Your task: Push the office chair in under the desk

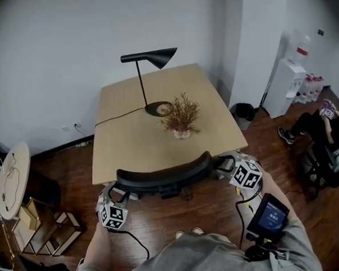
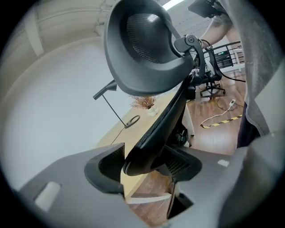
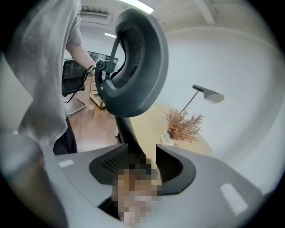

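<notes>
- Fingers [image 2: 104, 168] of the left gripper [image 2: 144, 168] are spread wide. The dark rim of the office chair [image 1: 166, 175] runs through the gap, and nothing is clamping it.
- Over to the right gripper [image 3: 138, 167]: its fingers [image 3: 173, 165] are apart too. A dark bar of the chair's back drops down between them, and the pads are not pressing on it.
- Wood floor [image 1: 210, 212] spreads round the whole scene, with a white wall [image 1: 61, 39] behind.
- Pale tabletop [image 1: 129, 144] fills the middle of the head view, its far side near that wall.
- And the chair: its curved dark back lies right along the tabletop's near edge, with one gripper at each end of it. The seat can't be seen from above.
- White water dispenser [image 1: 284, 82] stands against the far right wall, and a person [image 1: 330, 127] sits near it.
- Black lamp [image 1: 148, 59] is upright on the tabletop. Its ring base is just beside a dried plant [image 1: 181, 115] in a small pot, and its cable [image 1: 116, 118] trails off toward the left edge.
- Black bin [image 1: 244, 112] sits on the floor by the tabletop's far right corner.
</notes>
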{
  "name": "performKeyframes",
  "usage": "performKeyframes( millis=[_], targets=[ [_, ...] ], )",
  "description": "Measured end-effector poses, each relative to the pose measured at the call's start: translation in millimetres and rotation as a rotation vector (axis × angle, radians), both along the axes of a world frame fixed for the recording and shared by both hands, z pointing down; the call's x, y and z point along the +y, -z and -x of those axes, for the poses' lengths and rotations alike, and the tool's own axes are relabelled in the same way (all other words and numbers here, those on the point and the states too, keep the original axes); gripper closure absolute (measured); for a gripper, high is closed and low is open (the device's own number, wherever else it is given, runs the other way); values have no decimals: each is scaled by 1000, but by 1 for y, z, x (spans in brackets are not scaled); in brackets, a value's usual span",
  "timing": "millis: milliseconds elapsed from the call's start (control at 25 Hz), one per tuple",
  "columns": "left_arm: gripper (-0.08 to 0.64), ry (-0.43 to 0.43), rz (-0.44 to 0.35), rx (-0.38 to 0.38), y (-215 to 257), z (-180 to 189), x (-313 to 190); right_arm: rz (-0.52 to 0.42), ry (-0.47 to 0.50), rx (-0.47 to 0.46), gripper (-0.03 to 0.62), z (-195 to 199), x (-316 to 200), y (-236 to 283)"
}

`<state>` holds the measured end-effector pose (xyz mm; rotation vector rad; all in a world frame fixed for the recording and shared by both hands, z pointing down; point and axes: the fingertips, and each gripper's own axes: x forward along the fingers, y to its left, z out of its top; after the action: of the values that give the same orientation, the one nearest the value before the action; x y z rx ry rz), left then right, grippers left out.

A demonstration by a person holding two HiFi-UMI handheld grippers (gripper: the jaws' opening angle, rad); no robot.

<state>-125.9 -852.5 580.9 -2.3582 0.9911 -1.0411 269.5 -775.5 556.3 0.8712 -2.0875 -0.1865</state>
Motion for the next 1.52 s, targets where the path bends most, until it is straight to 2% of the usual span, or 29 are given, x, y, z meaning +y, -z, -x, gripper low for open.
performKeyframes(
  millis=[80,120,200,240,280,320,440,560,680,1000,1240,1520],
  targets=[
    [319,18,-12,66,10,1,5,-64,-79,-82,426,-6,-3,16],
    [344,29,-15,110,15,3,8,-99,-124,-132,469,-8,-4,25],
    [398,50,-20,217,30,6,11,-143,-212,-236,514,-11,-6,41],
    [433,66,-23,274,38,8,10,-149,-249,-291,558,-13,-7,47],
    [512,88,-22,330,47,10,9,-150,-280,-348,586,-13,-7,54],
    [556,108,-16,385,56,11,7,-150,-306,-401,586,-13,-8,60],
    [558,121,6,526,78,11,6,-162,-380,-516,586,-6,-6,76],
    [558,132,26,606,87,14,7,-161,-429,-614,586,3,-2,84],
    [558,151,37,646,90,14,13,-162,-436,-674,586,9,2,91],
    [558,176,2,725,112,4,59,-196,-413,-721,588,5,38,107],
    [558,189,-29,769,121,-21,124,-196,-386,-779,587,-8,92,108],
    [558,239,-13,785,113,-34,208,-171,-366,-870,586,-9,149,104]
  ],
)
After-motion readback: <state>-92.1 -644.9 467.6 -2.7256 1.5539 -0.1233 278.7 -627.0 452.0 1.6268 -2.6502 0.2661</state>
